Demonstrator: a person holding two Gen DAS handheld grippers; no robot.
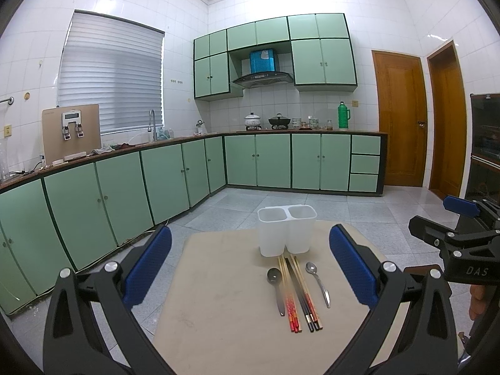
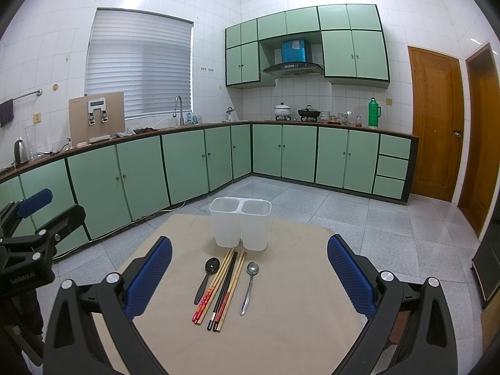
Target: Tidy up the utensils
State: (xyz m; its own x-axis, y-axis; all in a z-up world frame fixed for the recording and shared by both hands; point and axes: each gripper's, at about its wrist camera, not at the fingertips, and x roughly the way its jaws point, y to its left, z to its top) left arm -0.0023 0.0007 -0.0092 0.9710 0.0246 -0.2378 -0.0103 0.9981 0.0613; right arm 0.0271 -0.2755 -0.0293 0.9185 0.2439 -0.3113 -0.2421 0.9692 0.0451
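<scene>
Counter [image 1: 218,297]: beige top filling the lower centre of both views; its near edge is cut off behind the tool arms.
Holder [image 1: 286,234]: white two-compartment bin standing upright at the counter's far edge, centre frame; its insides are hard to make out.
Chopsticks [image 1: 297,293]: bundle lying flat just below the holder, tips toward it; the count is unclear.
Dark spoon [image 1: 276,287]: left of the chopsticks.
Metal spoon [image 1: 317,281]: right of them, apart.
Left tool [image 1: 250,268]: blue pads spread wide, holding nothing, above the counter.
Right tool [image 2: 250,275]: likewise wide apart and empty.
Kettle [image 2: 20,151]: seen at the left edge only in the right wrist view.
</scene>
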